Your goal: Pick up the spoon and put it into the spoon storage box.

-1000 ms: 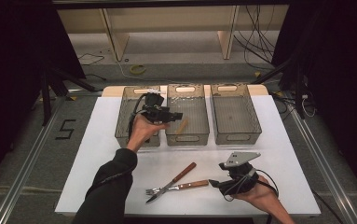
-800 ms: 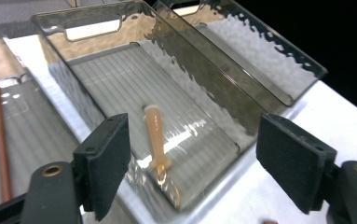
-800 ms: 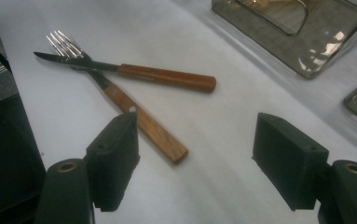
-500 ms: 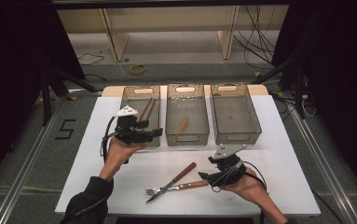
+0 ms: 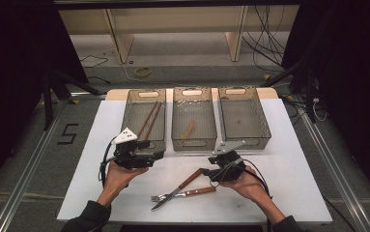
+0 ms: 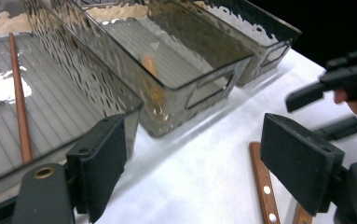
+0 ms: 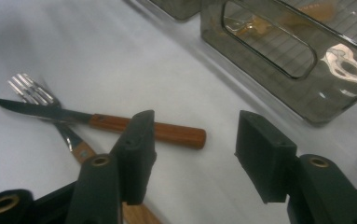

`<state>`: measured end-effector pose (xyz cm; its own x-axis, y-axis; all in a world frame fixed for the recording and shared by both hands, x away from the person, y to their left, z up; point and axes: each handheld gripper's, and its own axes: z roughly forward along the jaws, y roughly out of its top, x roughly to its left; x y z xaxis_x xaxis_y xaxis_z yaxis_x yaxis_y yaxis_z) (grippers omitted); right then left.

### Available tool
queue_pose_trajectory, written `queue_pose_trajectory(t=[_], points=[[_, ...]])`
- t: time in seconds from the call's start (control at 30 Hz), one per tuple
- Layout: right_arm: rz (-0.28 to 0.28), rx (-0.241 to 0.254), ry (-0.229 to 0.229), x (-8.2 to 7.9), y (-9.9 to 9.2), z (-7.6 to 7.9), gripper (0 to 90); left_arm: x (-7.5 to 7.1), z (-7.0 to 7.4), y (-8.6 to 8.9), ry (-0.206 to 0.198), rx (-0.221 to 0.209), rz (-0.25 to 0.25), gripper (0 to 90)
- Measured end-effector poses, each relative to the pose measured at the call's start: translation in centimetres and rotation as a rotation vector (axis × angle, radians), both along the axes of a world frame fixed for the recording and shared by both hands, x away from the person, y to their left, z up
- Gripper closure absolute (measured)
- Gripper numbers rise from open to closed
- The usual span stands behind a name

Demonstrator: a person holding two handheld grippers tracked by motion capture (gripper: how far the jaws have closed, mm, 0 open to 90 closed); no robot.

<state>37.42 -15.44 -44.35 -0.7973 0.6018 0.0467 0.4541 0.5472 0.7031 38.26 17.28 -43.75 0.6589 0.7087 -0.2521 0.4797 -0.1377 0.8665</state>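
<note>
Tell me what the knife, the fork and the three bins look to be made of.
Knife: shiny grey blade, likely steel; handle reddish-brown and smooth, looks like varnished wood.
Fork: bright metal tines, probably steel; brown handle with pale rivets, wood by the look.
Bins: smoky see-through walls with rippled glare and ribbed floors, most likely moulded tinted plastic.

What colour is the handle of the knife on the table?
Reddish-brown wood; the knife handle shows best in the right gripper view.
</note>
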Motion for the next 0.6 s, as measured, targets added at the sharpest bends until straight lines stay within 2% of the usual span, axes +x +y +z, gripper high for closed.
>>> queue_pose_trajectory(t=[0.23,0.4,0.6], points=[[-0.024,0.003,0.019,1.1,0.1,-0.6,58.7,-1.3,-0.6,0.6,-0.017,-0.004,0.013,22.3],[-0.022,-0.005,0.022,1.7,0.7,-1.1,66.4,-2.0,-1.1,1.0,-0.033,-0.031,0.037,22.7],[-0.007,-0.02,0.04,2.6,1.8,-2.0,75.3,-2.7,-2.0,0.4,-0.035,-0.004,0.025,22.9]])
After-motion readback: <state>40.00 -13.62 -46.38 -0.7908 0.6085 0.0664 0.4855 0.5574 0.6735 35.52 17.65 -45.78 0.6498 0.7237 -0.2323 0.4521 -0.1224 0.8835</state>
